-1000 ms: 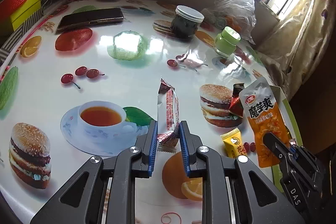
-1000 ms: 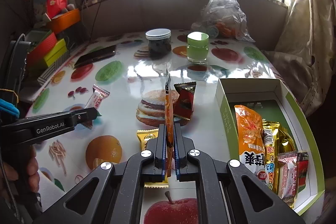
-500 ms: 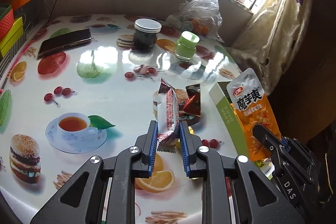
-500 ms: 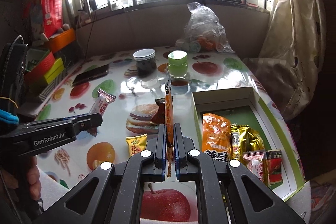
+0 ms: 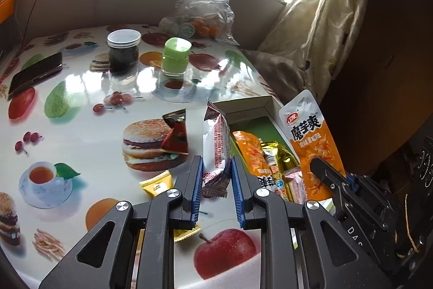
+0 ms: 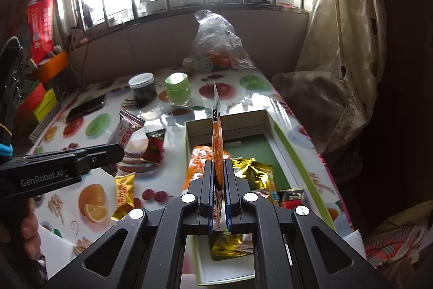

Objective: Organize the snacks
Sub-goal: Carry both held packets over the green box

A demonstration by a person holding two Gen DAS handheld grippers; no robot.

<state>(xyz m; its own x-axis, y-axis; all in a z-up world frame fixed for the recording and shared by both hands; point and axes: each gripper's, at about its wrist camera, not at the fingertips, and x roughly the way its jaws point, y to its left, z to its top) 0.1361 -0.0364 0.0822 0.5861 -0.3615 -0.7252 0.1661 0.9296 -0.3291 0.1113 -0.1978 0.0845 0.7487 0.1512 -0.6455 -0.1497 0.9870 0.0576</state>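
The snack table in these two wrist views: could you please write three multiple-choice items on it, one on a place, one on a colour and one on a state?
1. Where does the black phone lie?
A. in the box
B. on the table, left of the dark jar
C. on the windowsill

2. What colour is the lid of the small jar beside the dark jar?
A. green
B. red
C. blue

3. What is the right gripper doing?
A. standing open over the box
B. shut on the orange snack pouch
C. shut on a jar

Answers:
1 B, the phone rests on the table left of the dark jar.
2 A, its cap is light green.
3 B, the orange snack pouch stands edge-on between its jaws, above the box.
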